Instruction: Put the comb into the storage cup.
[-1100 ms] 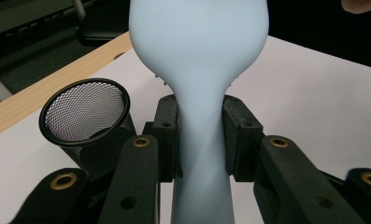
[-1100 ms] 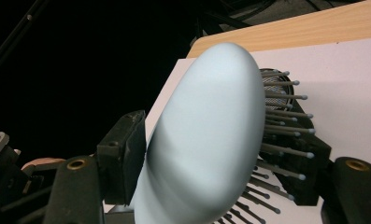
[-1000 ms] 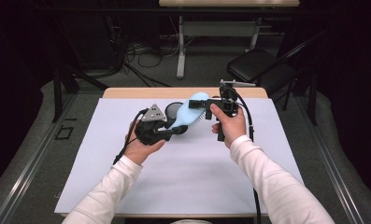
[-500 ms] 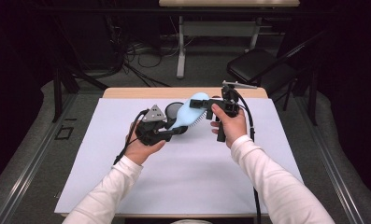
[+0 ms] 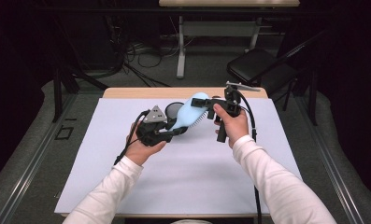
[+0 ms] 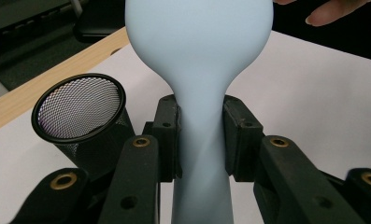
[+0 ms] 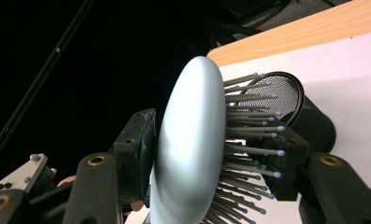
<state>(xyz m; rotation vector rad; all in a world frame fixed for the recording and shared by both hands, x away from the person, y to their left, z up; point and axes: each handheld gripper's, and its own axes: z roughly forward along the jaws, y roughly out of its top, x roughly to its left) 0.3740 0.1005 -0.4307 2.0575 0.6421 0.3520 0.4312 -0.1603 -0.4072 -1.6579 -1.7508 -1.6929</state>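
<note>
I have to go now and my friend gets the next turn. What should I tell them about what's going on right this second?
Left tool: shut on the neck of the light blue hairbrush, held up above the table.
Right tool: jaws sit either side of the brush head, one on its smooth back, one in the bristles; cannot tell if it is squeezing.
Black mesh cup: lying tipped over on the white sheet, just behind the brush.
Done: brush lifted, both tools on it.
Left: probably handing the brush over or putting it in the cup; the cup likely needs standing up first.
</note>
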